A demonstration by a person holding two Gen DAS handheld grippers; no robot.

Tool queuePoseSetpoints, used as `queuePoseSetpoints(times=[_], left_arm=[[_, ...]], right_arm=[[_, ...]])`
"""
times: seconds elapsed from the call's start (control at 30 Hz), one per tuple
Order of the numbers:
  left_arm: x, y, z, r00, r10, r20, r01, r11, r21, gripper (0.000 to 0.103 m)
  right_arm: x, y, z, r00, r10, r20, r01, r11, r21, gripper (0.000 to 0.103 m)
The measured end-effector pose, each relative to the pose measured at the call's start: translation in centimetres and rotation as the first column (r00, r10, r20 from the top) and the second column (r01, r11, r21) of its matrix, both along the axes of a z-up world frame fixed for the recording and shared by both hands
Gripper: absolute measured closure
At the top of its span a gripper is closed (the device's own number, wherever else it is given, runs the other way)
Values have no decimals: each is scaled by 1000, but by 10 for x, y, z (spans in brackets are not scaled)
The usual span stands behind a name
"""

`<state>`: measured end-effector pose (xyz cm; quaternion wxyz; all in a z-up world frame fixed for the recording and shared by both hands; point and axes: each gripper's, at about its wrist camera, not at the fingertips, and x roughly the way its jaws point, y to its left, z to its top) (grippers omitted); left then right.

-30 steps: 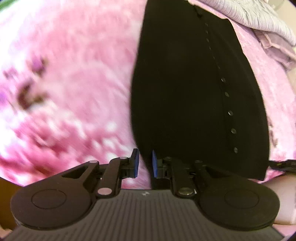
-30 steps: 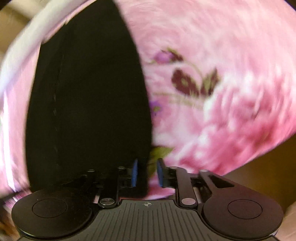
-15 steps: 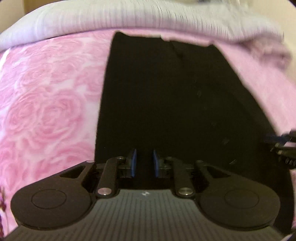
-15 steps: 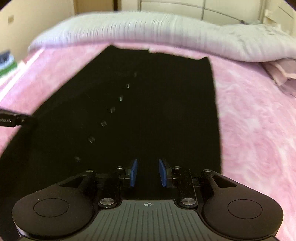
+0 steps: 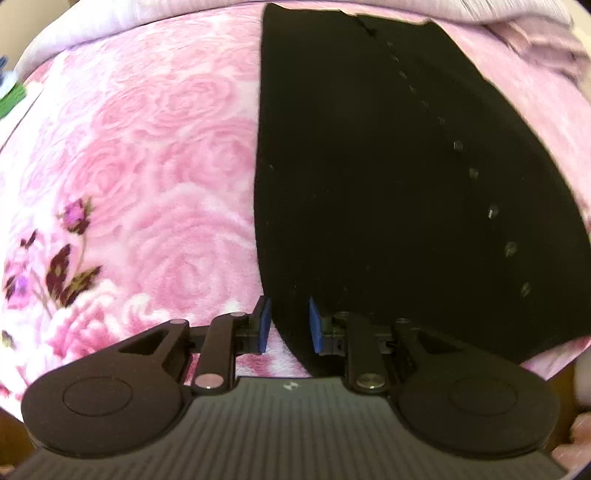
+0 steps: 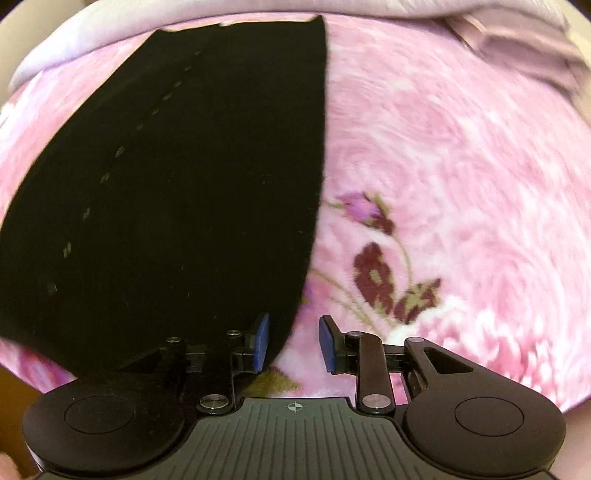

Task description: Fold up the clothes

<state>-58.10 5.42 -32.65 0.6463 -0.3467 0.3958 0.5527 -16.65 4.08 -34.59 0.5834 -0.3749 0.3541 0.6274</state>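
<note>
A black buttoned garment (image 5: 369, 184) lies flat as a long strip on the pink rose blanket (image 5: 147, 147), with its row of buttons running along its length. My left gripper (image 5: 289, 325) hovers at the garment's near left corner; the jaws stand apart, with the cloth edge in the gap and no pad pressing on it. In the right wrist view the same garment (image 6: 184, 184) fills the left half. My right gripper (image 6: 293, 341) is at its near right corner, jaws apart, with the cloth edge beside the left pad and mostly the blanket (image 6: 443, 147) showing between.
A pale lilac quilt (image 5: 110, 22) lies across the far end of the bed. Folded pinkish cloth (image 6: 517, 40) sits at the far right. A green object (image 5: 11, 99) is at the far left edge. Dark flower prints mark the blanket near both grippers.
Half a second ago both grippers looked along the garment from over its near edge; now each is at an outer near corner. Both pairs of jaws stand wider than a second ago.
</note>
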Motion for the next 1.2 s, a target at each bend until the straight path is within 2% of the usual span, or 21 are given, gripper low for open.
queuePoseSetpoints(times=[0.1,0.17,0.23,0.33,0.43,0.47,0.53,0.6,0.63,0.7,0.77,0.87,0.93,1.0,1.07,1.2], left_arm=[[1,17,15,998,2,65,-8,996,92,85],[8,37,13,997,-27,77,16,989,145,85],[15,57,4,994,-62,91,42,979,200,85],[24,71,-15,992,-116,49,101,964,247,85],[28,64,-33,985,-173,-26,172,939,299,85],[25,54,-35,982,-185,-42,188,926,326,85],[20,38,-38,982,-183,-40,185,917,353,85],[13,22,-41,985,-168,-22,164,913,373,85],[8,13,-41,988,-154,-7,145,914,379,85],[4,-5,-37,991,-135,-11,129,917,378,85],[4,-21,-26,993,-117,-14,115,931,347,87],[1,-44,-8,989,-132,69,100,931,350,86],[-1,-58,-7,989,-113,93,78,945,318,86],[-3,-69,-16,993,-53,108,23,965,263,87],[-4,-89,-17,992,-12,124,-23,959,284,86],[4,-122,-8,997,16,80,-37,962,269,86]], right_arm=[[4,11,14,998,-47,-47,49,997,51,74],[-1,28,16,997,-7,-75,18,990,142,74],[-10,45,8,998,22,-52,-11,980,200,74],[-22,58,-11,999,50,5,-50,966,252,75],[-16,50,-37,998,32,56,-46,962,268,76],[-13,39,-39,998,27,49,-40,957,287,76],[-12,15,-39,998,17,57,-34,949,314,76],[-12,12,-50,996,-47,71,21,946,325,75],[-8,3,-47,997,-64,30,50,939,340,75],[-13,-12,-34,995,-94,27,78,929,361,75],[-23,-22,-16,994,-106,8,94,910,404,75],[-42,-43,7,995,-36,-94,74,895,440,75],[-55,-54,7,992,4,-126,48,912,408,75],[-63,-65,-7,995,-38,-93,69,934,352,75],[-67,-80,-20,996,-72,-60,87,948,306,76],[-72,-112,-29,993,-118,-22,120,967,225,75]])
